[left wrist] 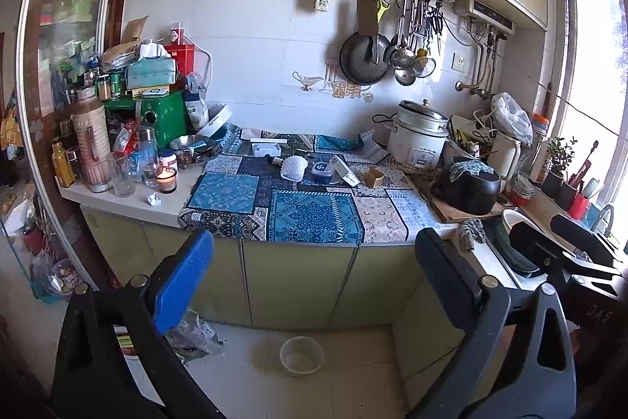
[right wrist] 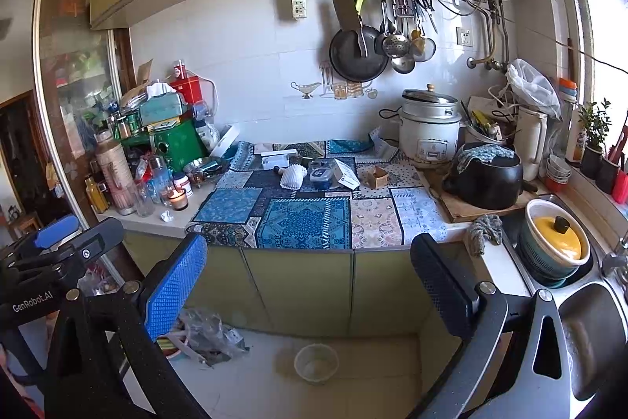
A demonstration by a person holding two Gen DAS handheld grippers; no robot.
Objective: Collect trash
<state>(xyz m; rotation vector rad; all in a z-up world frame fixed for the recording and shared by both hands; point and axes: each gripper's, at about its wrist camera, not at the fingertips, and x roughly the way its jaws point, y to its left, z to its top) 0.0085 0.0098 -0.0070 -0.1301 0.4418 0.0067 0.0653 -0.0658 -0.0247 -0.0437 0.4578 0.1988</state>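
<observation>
Left wrist: left gripper [left wrist: 314,273] agape before counter edge [left wrist: 298,242]

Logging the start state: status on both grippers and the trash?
Left gripper open, empty. Right gripper open, empty. Small crumpled white paper wad untouched on pale counter edge, beside lit glass candle. Nothing blocking it.

Inventory by count, both views.

- Patchwork cloth [left wrist: 310,211] on the surface [left wrist: 129,201]: 1
- Lit candle in glass [left wrist: 166,178]: 1
- Crumpled paper scrap [left wrist: 154,199]: 1
- White foam fruit net [left wrist: 294,167]: 1
- Small open cardboard box [left wrist: 373,177]: 1
- White carton [left wrist: 345,171]: 1
- Blue lidded container [left wrist: 321,171]: 1
- Rice cooker [left wrist: 418,140]: 1
- Black pot [left wrist: 467,189]: 1
- Hanging pan [left wrist: 363,59]: 1
- Cleaver [left wrist: 368,16]: 1
- Clear plastic tub on the floor [left wrist: 301,356]: 1
- Crumpled plastic bag on the floor [right wrist: 212,334]: 1
- Yellow-lidded pot [right wrist: 557,238]: 1
</observation>
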